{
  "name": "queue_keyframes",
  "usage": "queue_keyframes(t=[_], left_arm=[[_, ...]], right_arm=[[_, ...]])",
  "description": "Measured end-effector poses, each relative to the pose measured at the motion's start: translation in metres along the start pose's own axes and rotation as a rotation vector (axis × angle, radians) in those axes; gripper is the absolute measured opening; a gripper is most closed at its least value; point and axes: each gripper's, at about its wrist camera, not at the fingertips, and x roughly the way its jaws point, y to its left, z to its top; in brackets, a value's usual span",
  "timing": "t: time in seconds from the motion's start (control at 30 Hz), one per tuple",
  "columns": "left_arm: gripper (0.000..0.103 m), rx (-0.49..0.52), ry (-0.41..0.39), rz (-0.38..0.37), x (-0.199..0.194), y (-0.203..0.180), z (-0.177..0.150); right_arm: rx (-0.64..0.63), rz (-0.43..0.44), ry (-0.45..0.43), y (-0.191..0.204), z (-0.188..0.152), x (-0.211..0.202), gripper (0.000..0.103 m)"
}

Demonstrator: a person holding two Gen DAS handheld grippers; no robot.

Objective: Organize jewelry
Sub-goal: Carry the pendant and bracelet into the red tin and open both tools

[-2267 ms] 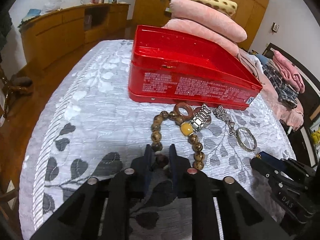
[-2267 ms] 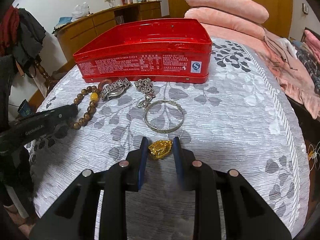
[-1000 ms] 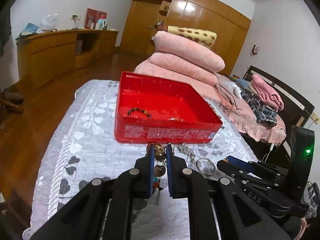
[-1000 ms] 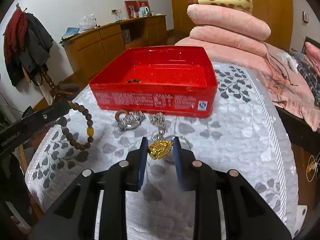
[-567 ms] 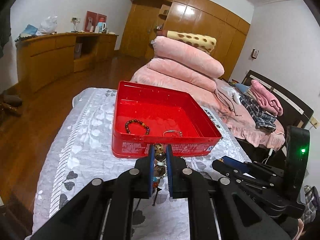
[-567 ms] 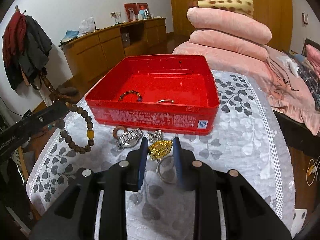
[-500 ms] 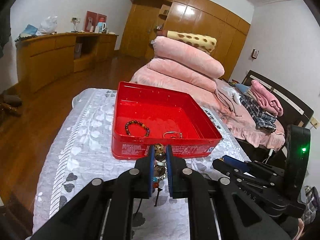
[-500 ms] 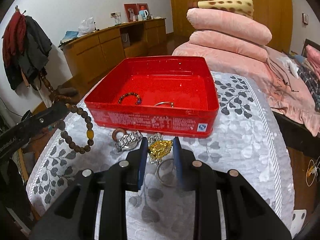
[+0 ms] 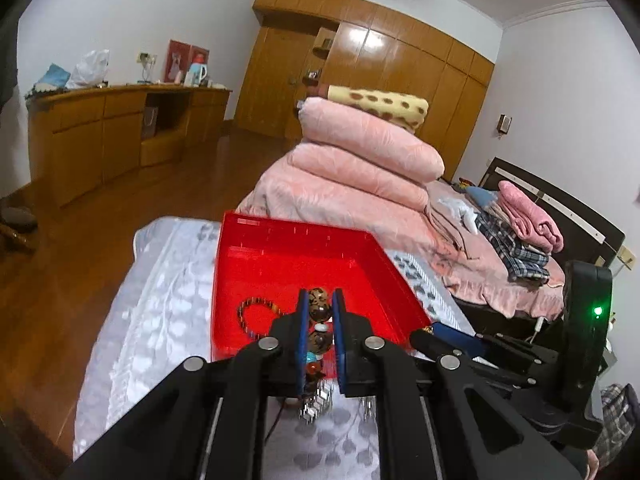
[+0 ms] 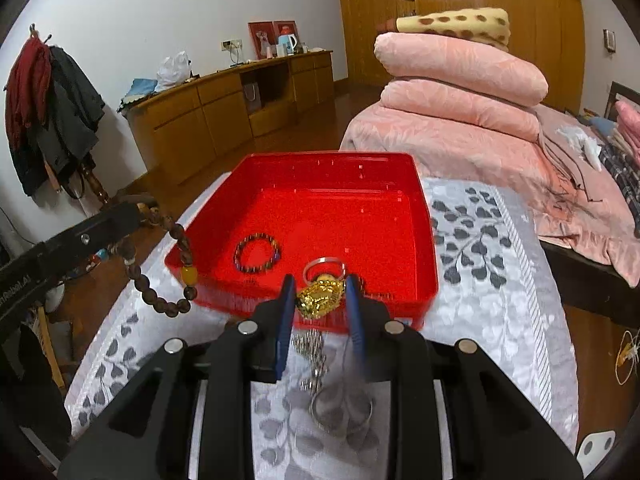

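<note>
My left gripper (image 9: 319,300) is shut on a brown wooden bead bracelet (image 9: 319,308), held just above the near wall of the red tin (image 9: 256,276). From the right wrist view, that bracelet (image 10: 168,276) hangs in a loop with a yellow bead, left of the red tin (image 10: 424,248). My right gripper (image 10: 320,286) is shut on a gold pendant (image 10: 320,295) over the tin's near edge. Inside the tin lie a small dark bead bracelet (image 10: 257,257) and a silver ring (image 10: 324,266).
On the white leaf-patterned cloth (image 10: 500,280) below the right gripper lie a silver chain (image 10: 314,354) and a silver bangle (image 10: 340,412). A metal watch band (image 9: 316,402) shows under the left gripper. Folded pink quilts (image 10: 452,92) rise behind the tin; the table's edges are near on both sides.
Both grippers have risen and moved forward toward the red tin with their pieces; the tin's inside now shows more fully and the jewelry left on the cloth has slid under the fingers.
</note>
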Motion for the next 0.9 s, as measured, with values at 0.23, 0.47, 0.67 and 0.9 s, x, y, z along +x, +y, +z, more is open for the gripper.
queue_keyframes(t=[0.23, 0.47, 0.67, 0.9], left_arm=[[0.011, -0.023, 0.018, 0.029, 0.030, 0.005, 0.013], [0.011, -0.030, 0.025, 0.037, 0.058, 0.008, 0.021], [0.011, -0.040, 0.042, 0.050, 0.076, 0.011, 0.020], [0.011, -0.058, 0.093, 0.082, 0.099, 0.023, 0.014]], right_arm=[[0.030, 0.005, 0.014, -0.007, 0.020, 0.023, 0.024], [0.045, 0.006, 0.042, -0.008, 0.030, 0.049, 0.024], [0.063, -0.003, 0.065, -0.009, 0.036, 0.069, 0.024], [0.078, -0.021, 0.094, -0.014, 0.035, 0.088, 0.024]])
